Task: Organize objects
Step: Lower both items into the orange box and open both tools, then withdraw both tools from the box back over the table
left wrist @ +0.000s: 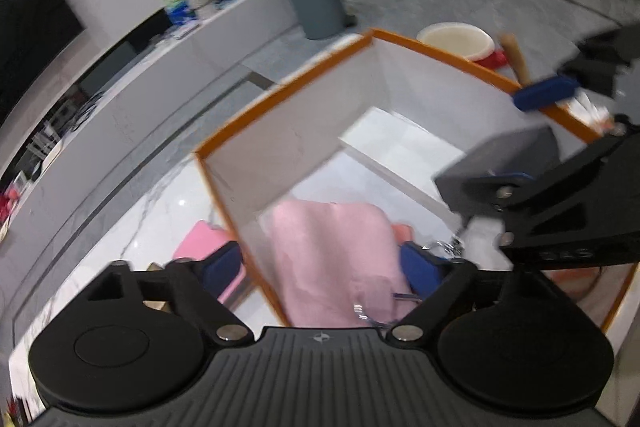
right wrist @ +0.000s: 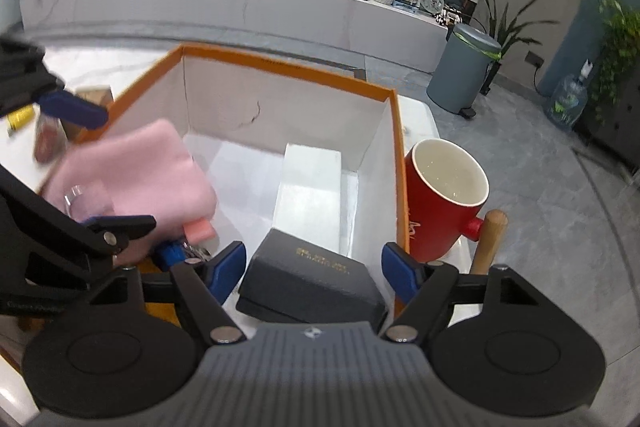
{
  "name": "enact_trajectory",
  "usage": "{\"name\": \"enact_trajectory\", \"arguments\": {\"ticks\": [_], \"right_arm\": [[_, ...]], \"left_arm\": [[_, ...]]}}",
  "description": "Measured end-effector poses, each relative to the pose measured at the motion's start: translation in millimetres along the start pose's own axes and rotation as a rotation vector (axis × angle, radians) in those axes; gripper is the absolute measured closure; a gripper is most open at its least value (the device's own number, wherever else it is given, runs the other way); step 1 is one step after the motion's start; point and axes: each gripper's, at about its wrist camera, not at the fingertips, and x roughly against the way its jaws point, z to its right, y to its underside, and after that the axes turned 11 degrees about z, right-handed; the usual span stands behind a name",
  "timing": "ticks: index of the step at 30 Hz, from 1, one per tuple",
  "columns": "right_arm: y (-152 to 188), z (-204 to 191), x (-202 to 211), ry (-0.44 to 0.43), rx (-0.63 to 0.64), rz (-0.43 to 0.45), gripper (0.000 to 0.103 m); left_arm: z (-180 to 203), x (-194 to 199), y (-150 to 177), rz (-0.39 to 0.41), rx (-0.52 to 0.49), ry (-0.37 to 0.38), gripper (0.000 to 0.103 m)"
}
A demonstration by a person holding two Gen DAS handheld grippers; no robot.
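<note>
An orange-rimmed white box [left wrist: 280, 99] [right wrist: 288, 71] stands on the marble table. Inside it lies a folded pink cloth [left wrist: 332, 259] [right wrist: 140, 167]. My left gripper [left wrist: 322, 267] [right wrist: 96, 167] is wide open around the cloth, its pads clear of it and its left finger outside the box wall. A black case with gold lettering [right wrist: 312, 279] [left wrist: 500, 155] sits tilted in the near right corner of the box. My right gripper [right wrist: 316, 273] [left wrist: 522, 139] is open around the case. A gap shows between its far pad and the case.
A red mug with a wooden handle [right wrist: 440, 195] [left wrist: 496, 59] stands just outside the box's right wall. A white block [right wrist: 312, 183] lies on the box floor. Another pink item [left wrist: 200, 243] lies outside the left wall. A grey bin [right wrist: 460, 67] stands on the floor beyond.
</note>
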Motion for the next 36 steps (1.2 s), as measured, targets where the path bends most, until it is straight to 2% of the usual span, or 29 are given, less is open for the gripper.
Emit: {"name": "enact_trajectory", "arguments": {"ticks": [2,4,5,6,7,10,14,19,22,27,31,36], "right_arm": [[-3,6,5,-0.019,-0.044,0.025,0.026],[-5,11,10,-0.032,-0.089,0.055,0.024],[-7,14,14,-0.035,-0.115,0.075,0.020],[-9,16,16,-0.012,-0.132,0.094,0.009],[-11,16,20,0.020,-0.138,0.122,0.006],[-15,23,28,0.026,-0.191,0.185,0.005],[-18,25,34,0.013,-0.236,0.231,0.005],[-20,23,40,0.020,-0.244,0.281,0.005],[-20,21,42,0.015,-0.252,0.299,0.005],[-20,14,42,-0.001,-0.242,0.310,0.005],[-22,-1,42,-0.019,-0.207,0.314,0.005],[-25,-25,43,-0.044,-0.151,0.333,0.005]], "left_arm": [[-12,3,0,0.013,0.065,0.004,0.000],[-27,6,1,0.019,0.162,0.050,0.000],[-33,7,1,0.024,0.211,0.069,0.000],[-38,9,1,0.036,0.245,0.074,0.000],[-40,12,1,0.049,0.262,0.071,0.000],[-41,17,0,0.075,0.266,0.050,0.000],[-38,22,-2,0.102,0.264,0.075,0.000],[-41,40,0,0.199,0.273,0.053,0.000],[-54,53,9,0.231,0.306,0.035,0.000],[-87,67,36,0.219,0.364,-0.020,0.000],[-114,75,63,0.190,0.402,-0.076,0.000],[-141,84,94,0.152,0.433,-0.111,0.000]]}}
